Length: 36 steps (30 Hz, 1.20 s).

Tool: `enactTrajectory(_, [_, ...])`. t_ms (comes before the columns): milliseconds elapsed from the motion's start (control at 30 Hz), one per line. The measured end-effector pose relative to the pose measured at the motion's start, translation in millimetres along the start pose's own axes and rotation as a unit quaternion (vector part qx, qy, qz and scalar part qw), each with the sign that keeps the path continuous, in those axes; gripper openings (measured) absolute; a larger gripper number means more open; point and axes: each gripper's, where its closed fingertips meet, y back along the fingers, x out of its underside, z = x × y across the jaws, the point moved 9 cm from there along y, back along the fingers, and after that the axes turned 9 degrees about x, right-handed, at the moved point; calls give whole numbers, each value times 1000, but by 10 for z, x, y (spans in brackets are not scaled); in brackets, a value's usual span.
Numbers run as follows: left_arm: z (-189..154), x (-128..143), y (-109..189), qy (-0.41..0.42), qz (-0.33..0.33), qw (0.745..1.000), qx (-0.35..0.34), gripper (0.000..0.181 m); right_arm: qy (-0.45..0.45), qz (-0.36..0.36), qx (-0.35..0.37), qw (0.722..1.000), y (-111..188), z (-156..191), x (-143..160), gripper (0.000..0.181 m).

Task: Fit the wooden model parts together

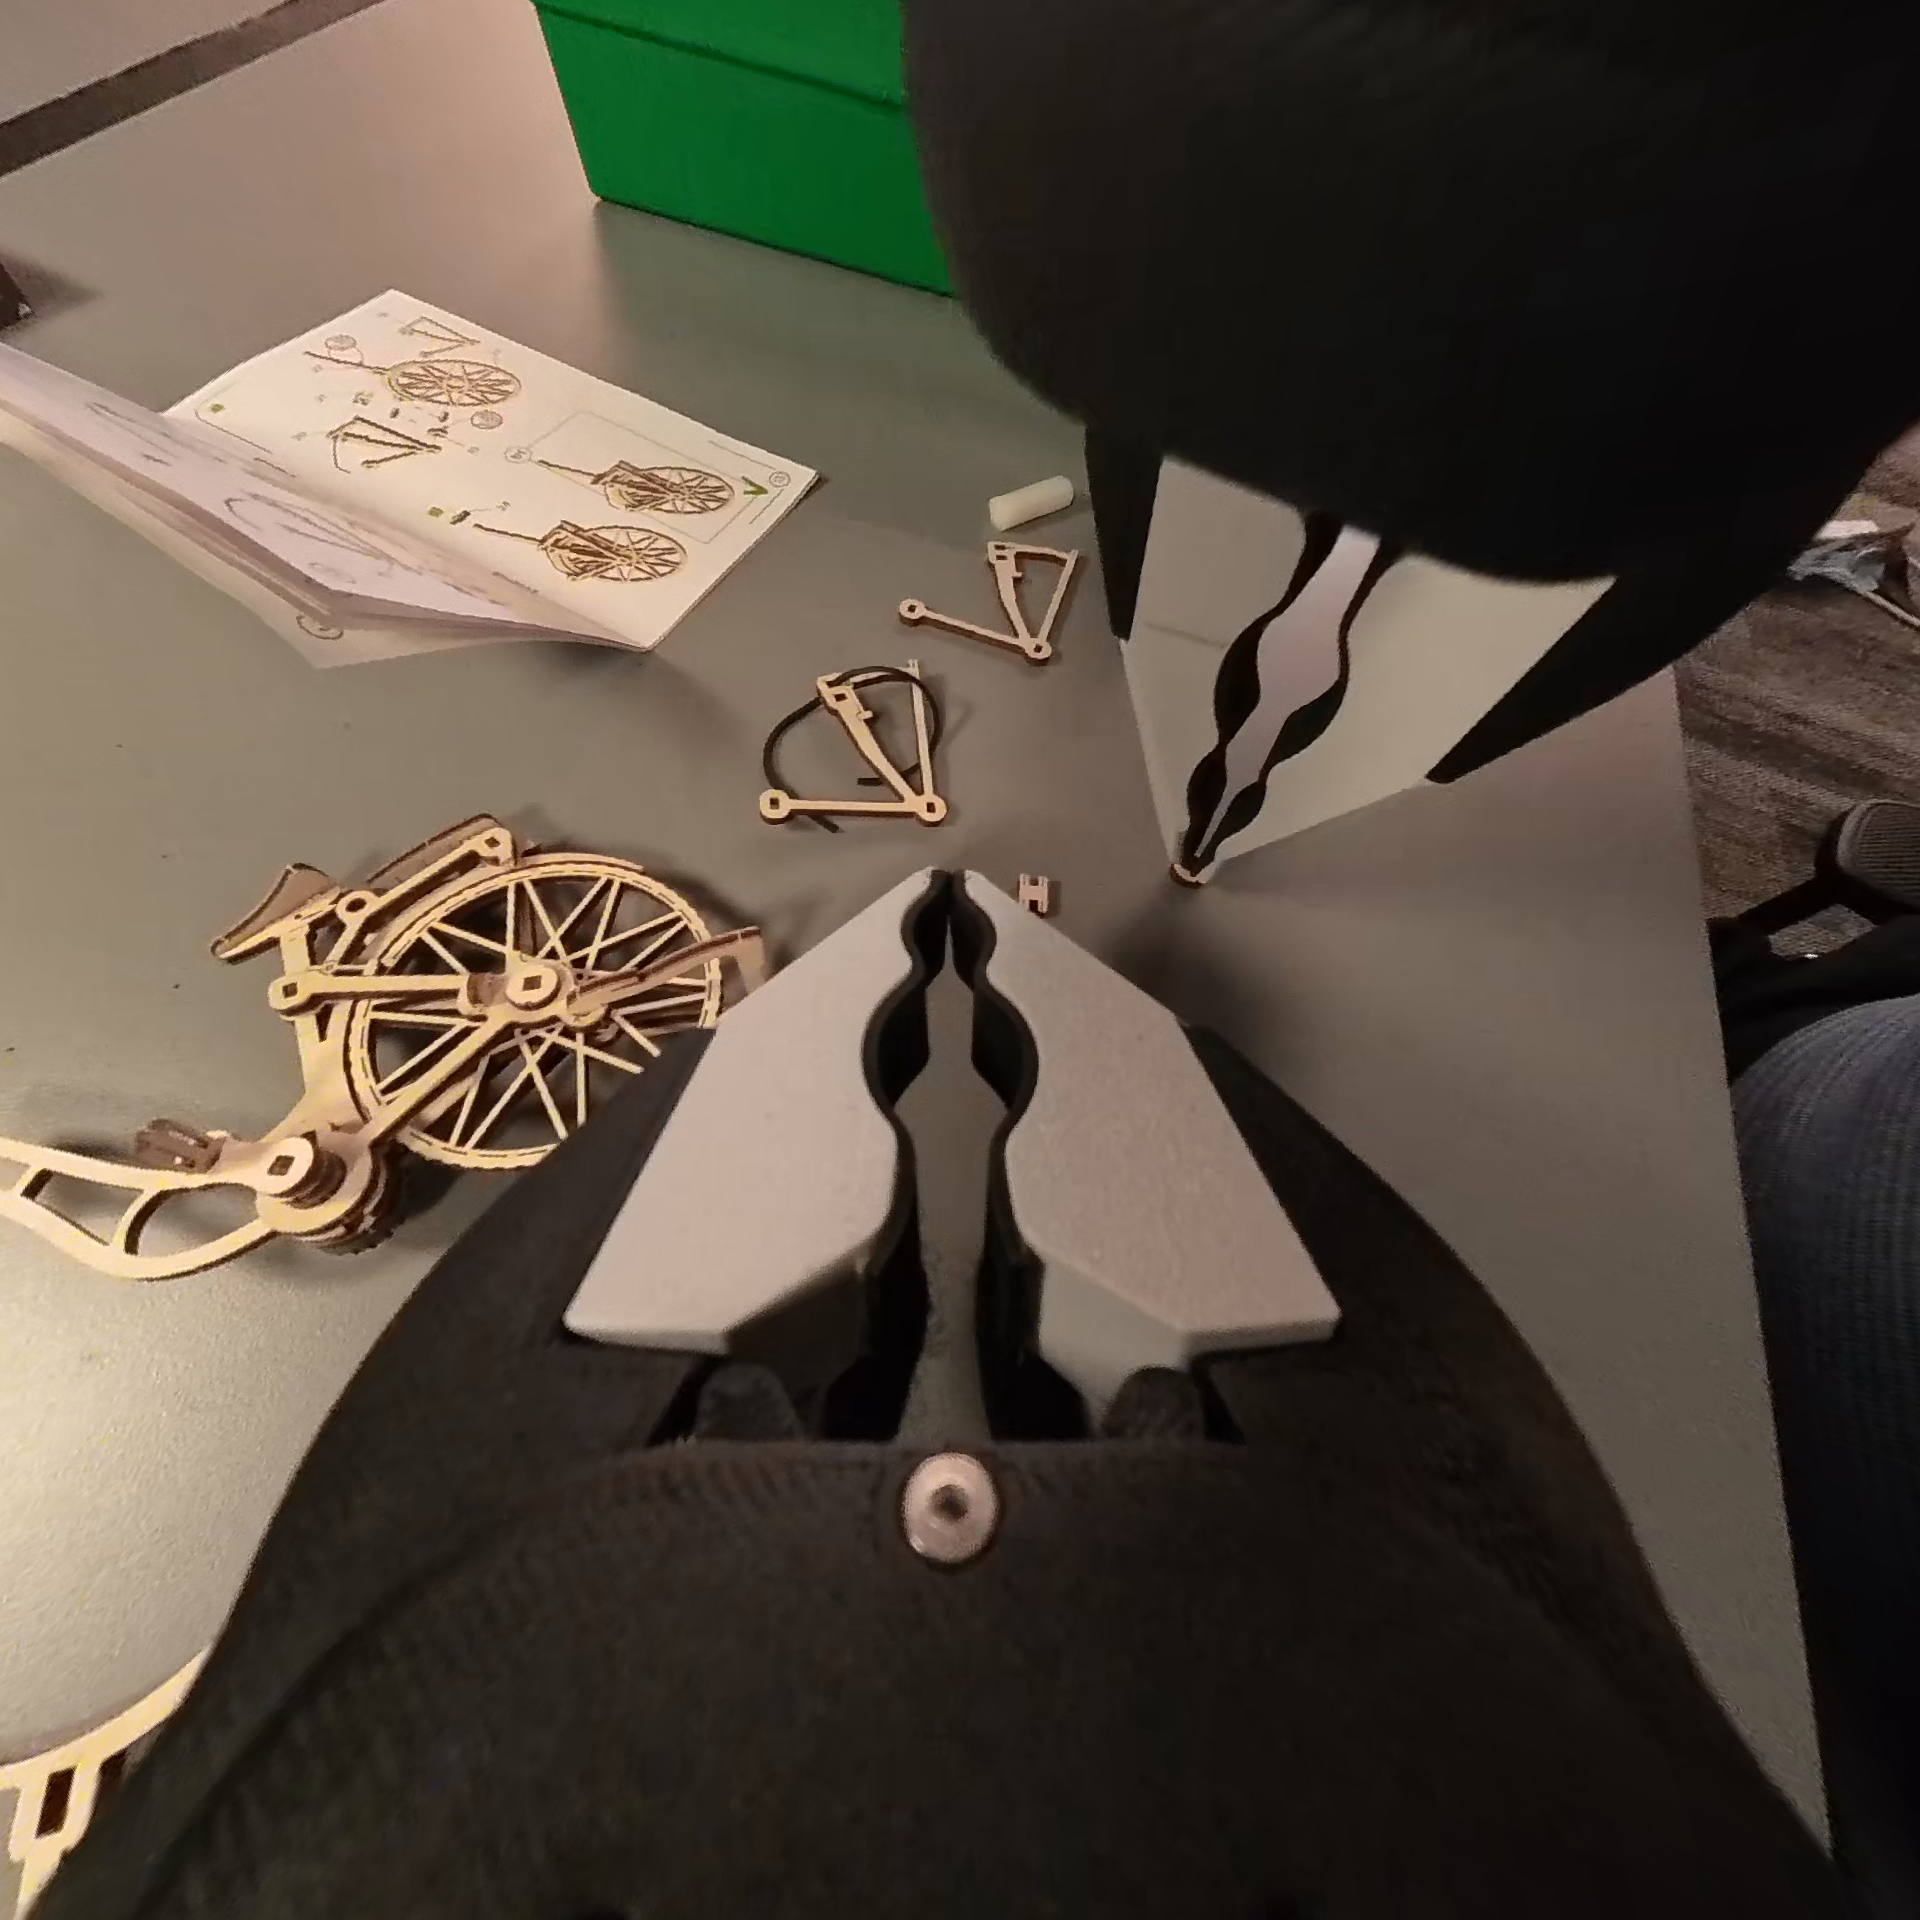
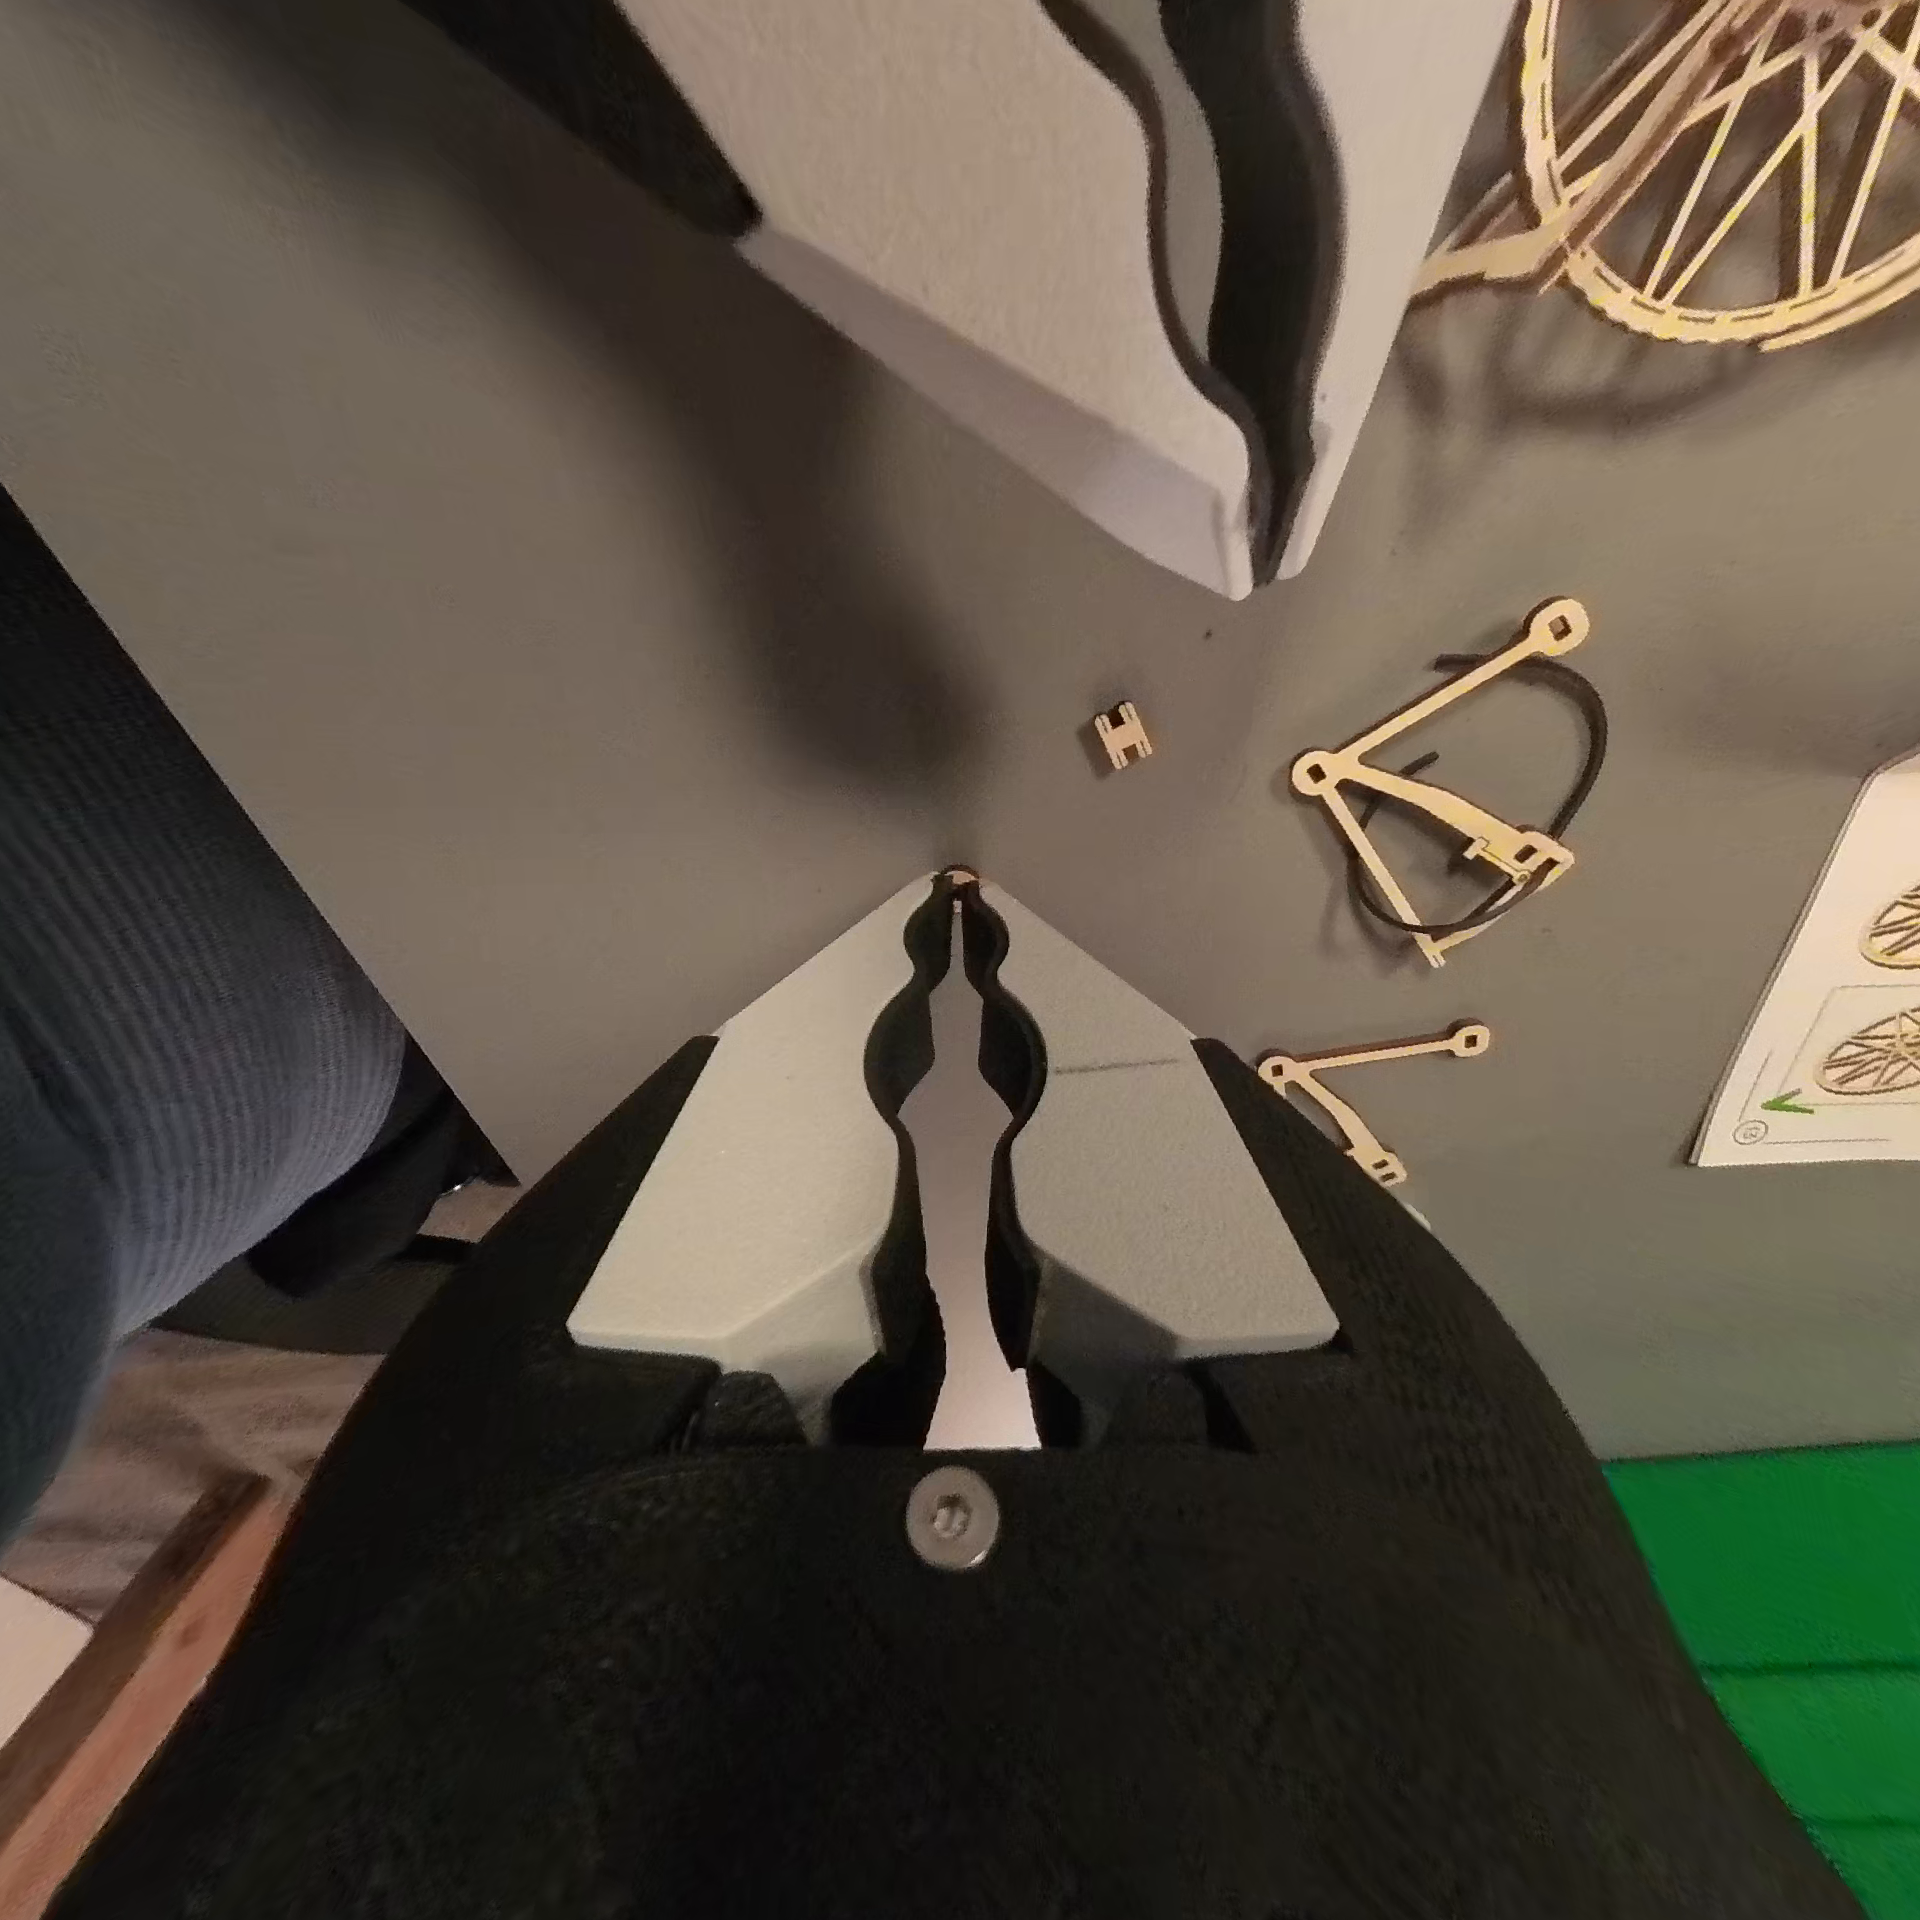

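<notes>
right gripper pinching a tiny wooden piece at its tips, low on the table, likely lifting it | left gripper clenched, empty, hovering near H-shaped connector | triangular frames far, wheel assembly left, booklet far left for reference
</notes>
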Motion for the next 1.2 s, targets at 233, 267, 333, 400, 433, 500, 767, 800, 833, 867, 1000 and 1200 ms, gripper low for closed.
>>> enactTrajectory(233, [29, -30, 57, 5, -17, 1000, -15, 0, -74, -98, -16, 992, -14, 0, 186, 0])
enactTrajectory(267, [35, -39, 72, 6, -22, 1000, -18, 0, -103, -130, -34, 986, -30, 2, 246, 0])
enactTrajectory(333, [41, -53, 94, 8, -33, 999, -21, 0, -163, -193, -65, 965, -70, -4, 378, 0])
enactTrajectory(400, [44, -60, 102, 10, -41, 999, -20, 0, -210, -250, -92, 941, -113, 0, 489, 0])
enactTrajectory(433, [38, -64, 105, 10, -48, 999, -16, 0, -228, -280, -104, 927, -123, 8, 528, 0])
enactTrajectory(500, [8, -83, 111, 9, -72, 997, 9, 0, -251, -355, -113, 893, -97, 16, 575, 0])
enactTrajectory(767, [40, -100, 155, 22, -117, 992, 53, 8, -237, -366, -66, 898, -66, 49, 626, 0])
enactTrajectory(800, [42, -99, 154, 24, -118, 991, 53, 7, -219, -332, -43, 917, -59, 81, 606, 0])
enactTrajectory(833, [41, -95, 148, 25, -117, 991, 53, 6, -200, -303, -27, 931, -46, 115, 579, 0])
enactTrajectory(867, [38, -89, 138, 24, -114, 992, 52, 5, -187, -286, -16, 940, -30, 141, 549, 0])
enactTrajectory(1000, [18, -65, 94, 17, -96, 994, 49, 3, -148, -254, 7, 956, -8, 180, 460, 0])
enactTrajectory(1200, [-6, -63, 79, 8, -86, 995, 47, 1, -110, -207, 33, 972, -15, 166, 392, 0])
